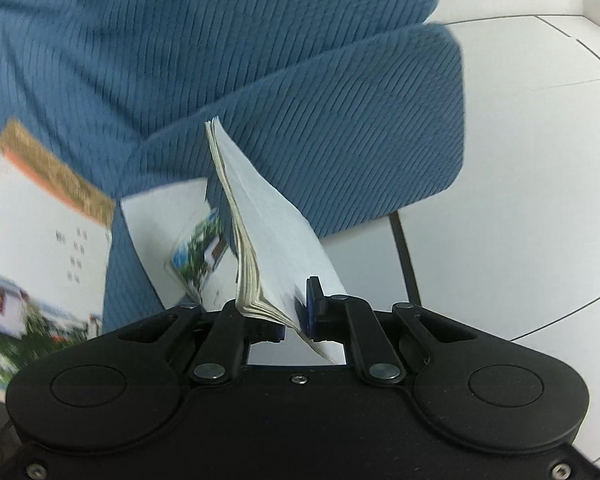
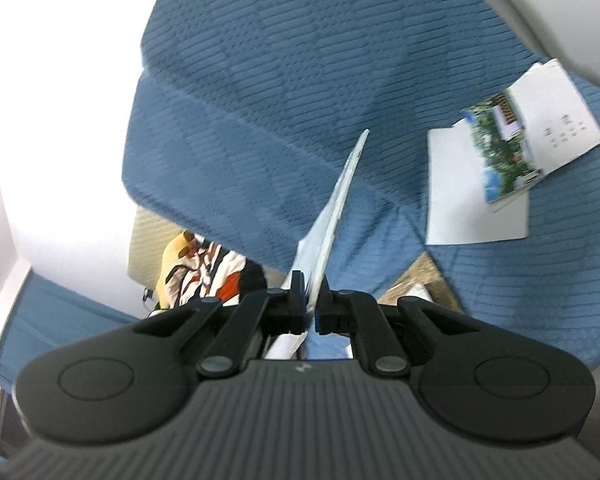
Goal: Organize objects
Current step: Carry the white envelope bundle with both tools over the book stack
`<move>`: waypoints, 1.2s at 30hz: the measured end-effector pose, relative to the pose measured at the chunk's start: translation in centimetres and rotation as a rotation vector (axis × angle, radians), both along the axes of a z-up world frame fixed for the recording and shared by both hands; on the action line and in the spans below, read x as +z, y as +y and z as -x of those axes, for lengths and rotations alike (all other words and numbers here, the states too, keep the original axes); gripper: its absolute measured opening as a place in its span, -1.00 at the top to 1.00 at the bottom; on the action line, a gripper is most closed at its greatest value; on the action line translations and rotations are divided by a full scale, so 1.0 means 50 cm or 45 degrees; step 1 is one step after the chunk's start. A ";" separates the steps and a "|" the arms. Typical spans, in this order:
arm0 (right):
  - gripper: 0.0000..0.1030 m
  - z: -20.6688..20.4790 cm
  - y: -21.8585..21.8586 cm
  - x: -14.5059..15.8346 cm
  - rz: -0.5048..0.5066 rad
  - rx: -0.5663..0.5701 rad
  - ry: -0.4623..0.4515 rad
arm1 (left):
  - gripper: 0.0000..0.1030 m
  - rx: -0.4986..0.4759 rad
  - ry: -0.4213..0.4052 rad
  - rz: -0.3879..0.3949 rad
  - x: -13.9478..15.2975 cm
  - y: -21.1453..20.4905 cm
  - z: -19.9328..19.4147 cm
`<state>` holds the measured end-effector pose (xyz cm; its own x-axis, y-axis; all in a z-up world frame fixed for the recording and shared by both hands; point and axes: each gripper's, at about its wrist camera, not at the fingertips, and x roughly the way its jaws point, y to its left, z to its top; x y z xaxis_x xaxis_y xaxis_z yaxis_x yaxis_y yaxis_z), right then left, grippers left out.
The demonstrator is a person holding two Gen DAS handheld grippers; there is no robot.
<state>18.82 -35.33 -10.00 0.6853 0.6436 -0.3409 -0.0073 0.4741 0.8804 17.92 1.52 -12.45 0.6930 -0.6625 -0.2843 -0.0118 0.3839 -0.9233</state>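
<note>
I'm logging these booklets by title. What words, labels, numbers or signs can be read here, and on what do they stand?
No text can be read.
Booklet lying on the blue sofa: small dark characters on its white cover, too blurred to read.
Booklet at the left wrist view's edge: similar characters, blurred.
Booklet in the left gripper: blank side.
Booklet in the right gripper: edge-on, nothing readable.

Thick booklet (image 1: 260, 236) edge-on, pages fanned, upright. Thin booklet (image 2: 336, 208) edge-on, tilted. Photo-cover booklet (image 2: 528, 136) lies flat atop white sheet (image 2: 460, 216) on blue cushion (image 2: 300, 80).
</note>
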 end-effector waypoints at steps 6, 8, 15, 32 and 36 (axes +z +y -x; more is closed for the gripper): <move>0.85 -0.020 0.068 0.007 0.004 0.076 -0.001 | 0.83 0.042 -0.038 -0.072 0.024 0.070 0.021; 0.85 -0.026 0.094 -0.002 0.021 0.095 0.013 | 0.83 0.053 -0.019 -0.091 0.014 0.092 0.029; 0.84 -0.034 0.157 -0.085 0.074 0.146 0.122 | 0.82 0.095 0.127 -0.090 -0.086 0.146 0.048; 0.82 -0.003 0.187 -0.243 0.275 0.108 0.316 | 0.81 0.031 0.402 -0.232 -0.245 0.147 0.062; 0.81 0.001 0.190 -0.260 0.301 0.122 0.341 | 0.81 0.019 0.430 -0.300 -0.250 0.141 0.070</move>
